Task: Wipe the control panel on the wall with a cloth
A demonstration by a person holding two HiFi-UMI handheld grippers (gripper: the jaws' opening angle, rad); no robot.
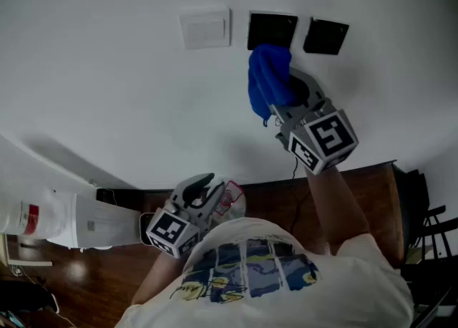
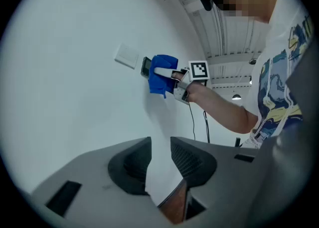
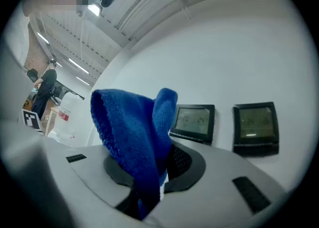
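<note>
**Right gripper (image 3: 159, 172) presents the cloth (image 3: 129, 132) to the control panel (image 3: 193, 121)**

Its jaws are closed on the blue cloth, whose loose fold stands up just beside the nearer of two dark panels on the wall (image 1: 107, 69). To wipe well, I judge the fold should be pressed flat on the screen and drawn across in even strokes (light pressure, as the hard jaw tips sit close behind). Left gripper (image 2: 159, 157) hangs low, jaws slightly apart, nothing between them.
</note>
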